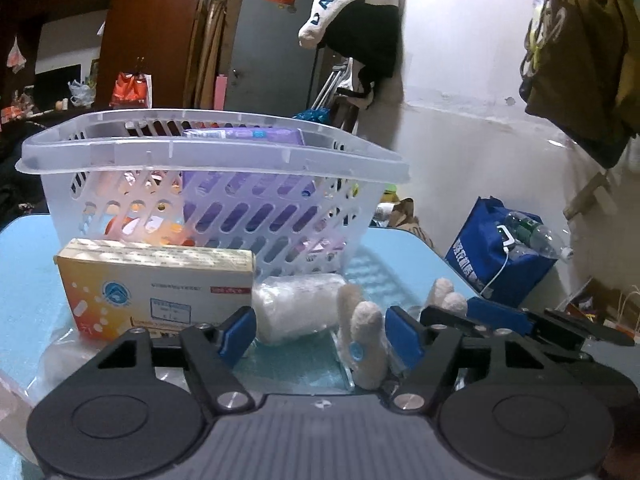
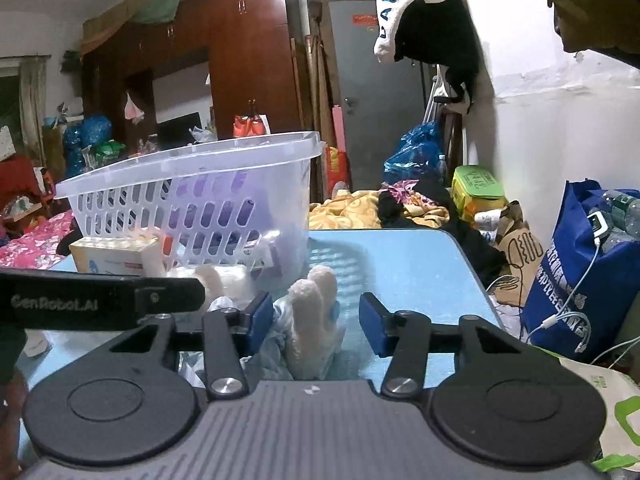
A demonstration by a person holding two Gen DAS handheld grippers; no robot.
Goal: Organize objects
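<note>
A clear slotted plastic basket (image 1: 200,152) stands on the light blue table (image 1: 24,272) and holds a purple packet (image 1: 248,136). In front of it lie an orange and white medicine box (image 1: 156,292) and a plastic-wrapped gauze roll (image 1: 296,304). My left gripper (image 1: 320,340) is open; cream bandage rolls in clear wrap (image 1: 366,344) lie between its fingers. My right gripper (image 2: 316,324) is open around more cream rolls (image 2: 312,312). The basket (image 2: 192,200) and box (image 2: 116,256) show left of it. The left gripper's arm (image 2: 100,300) crosses the right view's left side.
A blue shopping bag (image 2: 580,280) with bottles and a white cable stands off the table's right edge. Clothes and bags lie on the bed (image 2: 360,208) behind. A jacket (image 2: 424,20) hangs above. A green and white bag (image 2: 616,408) is at lower right.
</note>
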